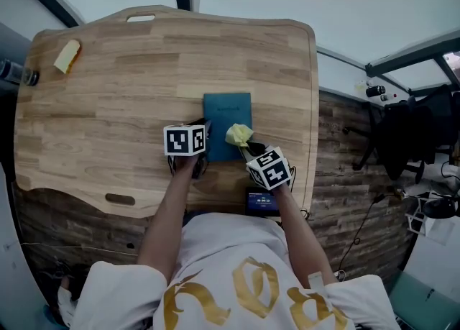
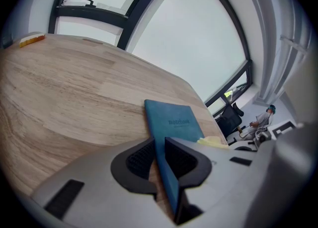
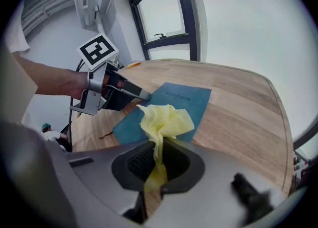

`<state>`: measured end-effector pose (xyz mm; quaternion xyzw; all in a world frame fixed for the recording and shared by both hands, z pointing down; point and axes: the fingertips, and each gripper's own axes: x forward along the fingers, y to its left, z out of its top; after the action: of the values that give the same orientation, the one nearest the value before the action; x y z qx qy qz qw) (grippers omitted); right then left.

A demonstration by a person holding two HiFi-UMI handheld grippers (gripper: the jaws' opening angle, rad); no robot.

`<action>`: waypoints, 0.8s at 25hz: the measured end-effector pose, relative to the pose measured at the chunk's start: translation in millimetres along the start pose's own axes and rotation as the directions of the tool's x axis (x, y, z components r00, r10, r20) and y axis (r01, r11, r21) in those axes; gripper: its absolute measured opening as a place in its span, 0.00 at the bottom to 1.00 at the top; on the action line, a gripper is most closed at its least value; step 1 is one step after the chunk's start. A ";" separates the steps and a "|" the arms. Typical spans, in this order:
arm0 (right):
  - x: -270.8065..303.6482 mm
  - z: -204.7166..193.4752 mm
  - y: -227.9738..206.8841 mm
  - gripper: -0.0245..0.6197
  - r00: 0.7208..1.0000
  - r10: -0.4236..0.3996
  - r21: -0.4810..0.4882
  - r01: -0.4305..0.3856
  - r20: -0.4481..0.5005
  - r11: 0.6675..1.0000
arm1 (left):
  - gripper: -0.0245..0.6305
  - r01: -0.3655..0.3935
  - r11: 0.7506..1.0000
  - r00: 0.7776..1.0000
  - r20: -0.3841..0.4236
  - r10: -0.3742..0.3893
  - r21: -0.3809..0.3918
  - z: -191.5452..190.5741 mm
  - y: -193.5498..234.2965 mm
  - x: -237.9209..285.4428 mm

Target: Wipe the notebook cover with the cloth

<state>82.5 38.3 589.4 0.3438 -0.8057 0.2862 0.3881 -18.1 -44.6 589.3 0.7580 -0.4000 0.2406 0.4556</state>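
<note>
Right hand-held gripper [image 3: 158,148] tight on cloth [image 3: 168,119]

We see a light wooden surface [image 1: 108,91] carrying 2 things: a teal notebook [image 1: 227,116] lying flat, and a small yellow piece [image 1: 67,56] well apart, far left of the notebook.

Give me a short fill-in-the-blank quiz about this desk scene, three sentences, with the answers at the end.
1. The right tongs are shut on a crumpled yellow ____.
2. The left tongs clamp the near edge of the blue ____.
3. The tabletop under them is made of ____.
Missing words: cloth; notebook; wood.
</note>
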 end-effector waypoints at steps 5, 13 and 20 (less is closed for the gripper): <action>3.3 3.5 -2.7 0.10 1.000 0.004 0.013 -0.004 0.003 1.000 | 0.15 -0.001 1.000 1.000 -0.003 0.001 -0.003 -1.8 -0.1 -0.6; 16.6 30.1 -22.4 0.10 1.000 0.008 -0.008 -0.008 0.021 1.000 | 0.15 0.007 1.000 1.000 -0.010 -0.007 -0.013 -2.8 0.9 1.6; 23.5 50.7 -43.9 0.10 0.998 -0.047 -0.049 0.049 0.041 0.998 | 0.15 0.010 1.000 1.000 -0.018 -0.010 -0.001 -5.8 -0.6 1.8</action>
<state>84.0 -32.8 590.1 0.3589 -0.8117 0.2496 0.3874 -16.6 -39.9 593.0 0.7577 -0.3919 0.2450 0.4607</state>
